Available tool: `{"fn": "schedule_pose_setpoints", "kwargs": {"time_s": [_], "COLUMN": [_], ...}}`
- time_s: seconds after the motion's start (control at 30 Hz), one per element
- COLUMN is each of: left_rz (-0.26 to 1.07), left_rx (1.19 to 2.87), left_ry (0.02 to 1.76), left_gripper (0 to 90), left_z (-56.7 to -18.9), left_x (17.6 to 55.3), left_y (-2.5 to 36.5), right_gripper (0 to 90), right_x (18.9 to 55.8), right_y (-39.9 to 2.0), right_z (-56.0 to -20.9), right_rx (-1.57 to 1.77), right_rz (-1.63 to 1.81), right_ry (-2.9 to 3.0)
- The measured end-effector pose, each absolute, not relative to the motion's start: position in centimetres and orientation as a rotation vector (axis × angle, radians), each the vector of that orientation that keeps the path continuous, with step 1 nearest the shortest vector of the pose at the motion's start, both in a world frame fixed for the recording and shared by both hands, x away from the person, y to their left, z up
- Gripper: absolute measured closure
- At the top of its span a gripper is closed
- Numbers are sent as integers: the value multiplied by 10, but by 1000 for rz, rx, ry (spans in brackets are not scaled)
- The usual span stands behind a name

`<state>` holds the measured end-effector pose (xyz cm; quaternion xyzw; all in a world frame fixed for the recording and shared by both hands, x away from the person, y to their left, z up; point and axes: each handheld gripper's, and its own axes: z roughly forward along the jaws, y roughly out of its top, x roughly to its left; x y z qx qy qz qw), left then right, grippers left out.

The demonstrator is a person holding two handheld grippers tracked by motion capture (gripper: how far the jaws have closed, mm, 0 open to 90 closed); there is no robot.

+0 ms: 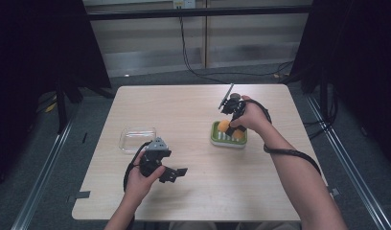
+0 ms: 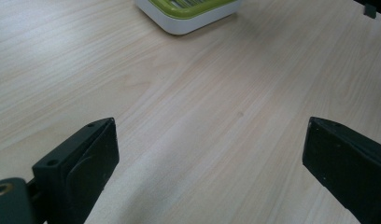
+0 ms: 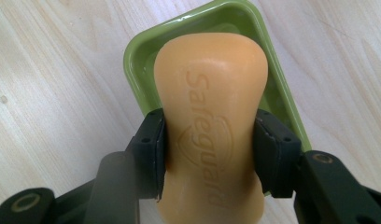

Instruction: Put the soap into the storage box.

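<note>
An orange soap bar (image 3: 212, 93) embossed "Safeguard" is pinched at its narrow waist, and my right gripper (image 3: 209, 149) is shut on it. The bar hangs just over a green soap dish (image 3: 141, 58) with a white base. In the high view the right gripper (image 1: 230, 123) holds the soap (image 1: 224, 125) above the dish (image 1: 216, 140) at the table's right middle. My left gripper (image 1: 177, 173) rests low over the table's front left, jaws wide apart and empty. In the left gripper view the open left gripper (image 2: 209, 140) faces bare wood, with the dish (image 2: 179, 21) far off.
A clear plastic tray (image 1: 137, 139) lies on the table (image 1: 193, 191) just behind the left hand. Black cables trail from both grippers, and one loops round the right forearm. Dark curtains stand at both sides.
</note>
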<state>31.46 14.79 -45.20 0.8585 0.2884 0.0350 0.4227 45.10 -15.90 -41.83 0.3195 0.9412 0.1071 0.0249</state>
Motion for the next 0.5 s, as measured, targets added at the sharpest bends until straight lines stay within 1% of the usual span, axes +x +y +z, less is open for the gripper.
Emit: {"fn": "schedule_pose_setpoints", "kwargs": {"time_s": [0.5], "left_rz": [89], "left_rx": [2146], "left_ry": [726], "left_gripper": [38], "left_z": [-452], "left_x": [314], "left_y": [148], "right_gripper": [501], "right_x": [455], "right_y": [-159], "right_z": [-426], "right_rx": [932], "right_rz": [331], "right_ry": [2907]}}
